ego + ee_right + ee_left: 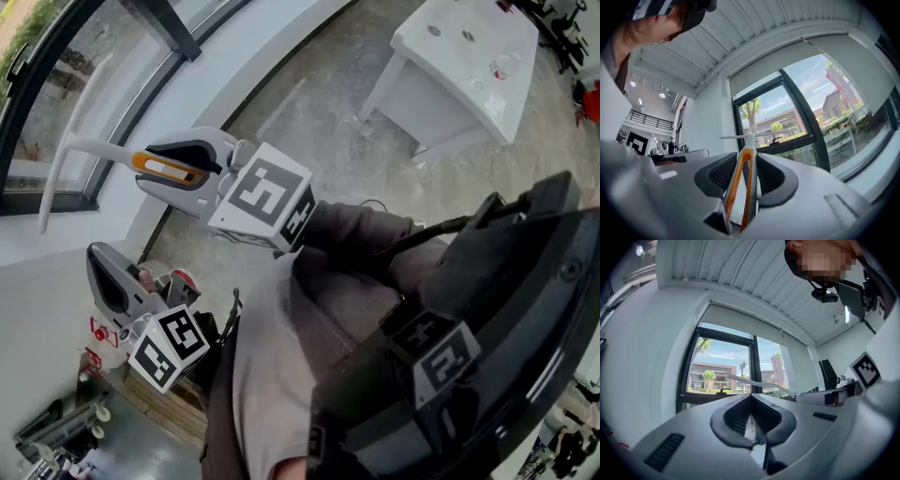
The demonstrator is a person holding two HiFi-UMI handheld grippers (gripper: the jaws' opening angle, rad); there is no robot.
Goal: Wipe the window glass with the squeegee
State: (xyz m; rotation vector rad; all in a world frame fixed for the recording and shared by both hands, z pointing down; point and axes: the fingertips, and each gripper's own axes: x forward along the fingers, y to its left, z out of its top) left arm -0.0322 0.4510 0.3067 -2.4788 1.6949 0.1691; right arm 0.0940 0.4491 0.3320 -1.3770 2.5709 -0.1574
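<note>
With your right gripper [746,165] clamped on the orange handle of the squeegee [92,145], the pick-up is done, no question. Its jaws grip that handle on both sides, and the white neck runs forward to the long blade. You've got the blade lifted up in front of the window glass [811,117], level across the lower part of the pane, close by the dark window frame [794,105].

Your left gripper [751,401] hangs lower and off to the side. Its jaws are pressed together on nothing at all, so it plays no part right now.

So how far along are you? Tool in hand and blade at the window, that much is banked. Whether the rubber edge is actually against the glass, I can't tell from any view. The pane shows no streaks, suds or wet bands either, so there's no telling how much has been wiped. My read: the wiping itself is mostly or wholly ahead of you, and it wants firm contact and full passes across the pane.
</note>
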